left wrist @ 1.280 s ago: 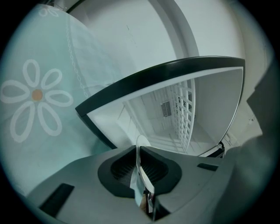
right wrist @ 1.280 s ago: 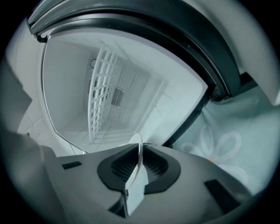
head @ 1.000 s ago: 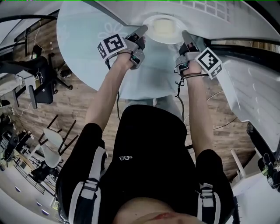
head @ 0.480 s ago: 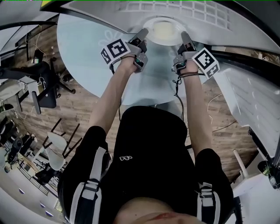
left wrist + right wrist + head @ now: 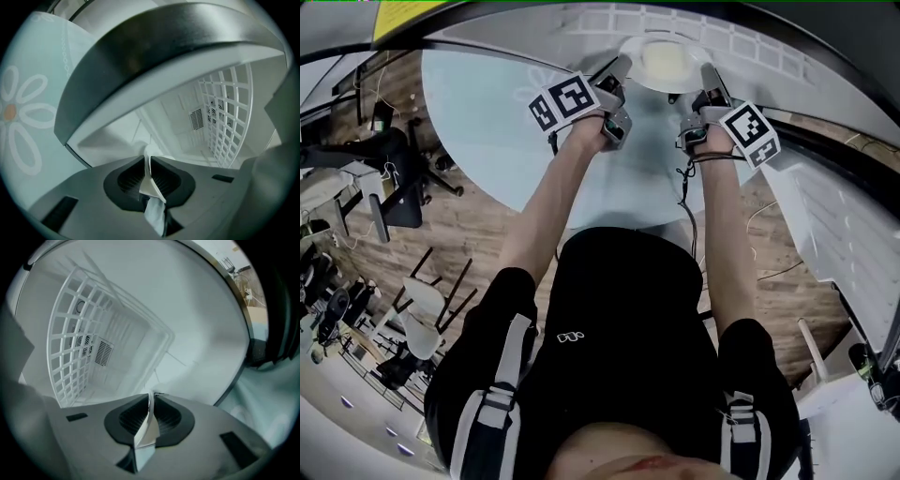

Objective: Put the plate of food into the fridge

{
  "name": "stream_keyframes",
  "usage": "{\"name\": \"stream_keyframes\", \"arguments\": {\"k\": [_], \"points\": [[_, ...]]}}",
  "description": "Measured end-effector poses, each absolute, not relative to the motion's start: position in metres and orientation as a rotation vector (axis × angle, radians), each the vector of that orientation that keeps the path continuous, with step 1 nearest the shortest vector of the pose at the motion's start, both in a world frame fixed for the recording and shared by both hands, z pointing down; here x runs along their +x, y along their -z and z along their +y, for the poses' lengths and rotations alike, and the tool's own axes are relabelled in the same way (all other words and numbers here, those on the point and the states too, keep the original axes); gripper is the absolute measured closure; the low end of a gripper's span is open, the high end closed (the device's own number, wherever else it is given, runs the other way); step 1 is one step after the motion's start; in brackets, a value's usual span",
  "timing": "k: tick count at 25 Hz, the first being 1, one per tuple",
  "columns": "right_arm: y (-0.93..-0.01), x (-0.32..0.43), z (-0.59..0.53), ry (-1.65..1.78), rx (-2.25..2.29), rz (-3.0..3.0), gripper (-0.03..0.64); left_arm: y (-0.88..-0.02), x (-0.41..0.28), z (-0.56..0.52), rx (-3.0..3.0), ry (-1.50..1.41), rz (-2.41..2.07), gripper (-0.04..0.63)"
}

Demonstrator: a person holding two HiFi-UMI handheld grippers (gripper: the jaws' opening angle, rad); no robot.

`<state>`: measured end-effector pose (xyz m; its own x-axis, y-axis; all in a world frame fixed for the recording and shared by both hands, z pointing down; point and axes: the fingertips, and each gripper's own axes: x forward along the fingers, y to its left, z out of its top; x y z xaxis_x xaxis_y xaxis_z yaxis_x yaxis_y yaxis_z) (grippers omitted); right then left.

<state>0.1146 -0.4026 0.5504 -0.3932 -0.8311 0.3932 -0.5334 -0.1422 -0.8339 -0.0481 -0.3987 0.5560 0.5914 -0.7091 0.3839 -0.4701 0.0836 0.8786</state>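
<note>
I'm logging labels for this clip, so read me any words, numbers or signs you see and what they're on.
No text reads clearly.
White logo on the shirt: too small to read.
Yellow sticker, top left: blurred.
Marker cubes: square patterns, no words.

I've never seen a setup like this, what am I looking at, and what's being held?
No robot: a person holds a two-fingered gripper in each hand. The wide picture is from a head camera looking down; the other two from cameras riding on each gripper. The left gripper and right gripper each pinch the rim of a round white plate of pale food at an open white fridge with a wire rack. The left fingers are opening, rim between them.
</note>
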Motion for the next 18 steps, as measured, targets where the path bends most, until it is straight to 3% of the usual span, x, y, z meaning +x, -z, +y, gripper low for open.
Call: {"name": "stream_keyframes", "arguments": {"k": [10,18], "points": [[-0.558,0.114,-0.409,1.506,-1.694,2.034,0.560,-0.565,-0.046,-0.400,1.665,0.080,-1.080,0.543],[-0.561,0.113,-0.407,1.467,-1.840,2.247,0.543,-0.564,-0.045,-0.390,1.846,-0.149,-1.176,0.433]]}}
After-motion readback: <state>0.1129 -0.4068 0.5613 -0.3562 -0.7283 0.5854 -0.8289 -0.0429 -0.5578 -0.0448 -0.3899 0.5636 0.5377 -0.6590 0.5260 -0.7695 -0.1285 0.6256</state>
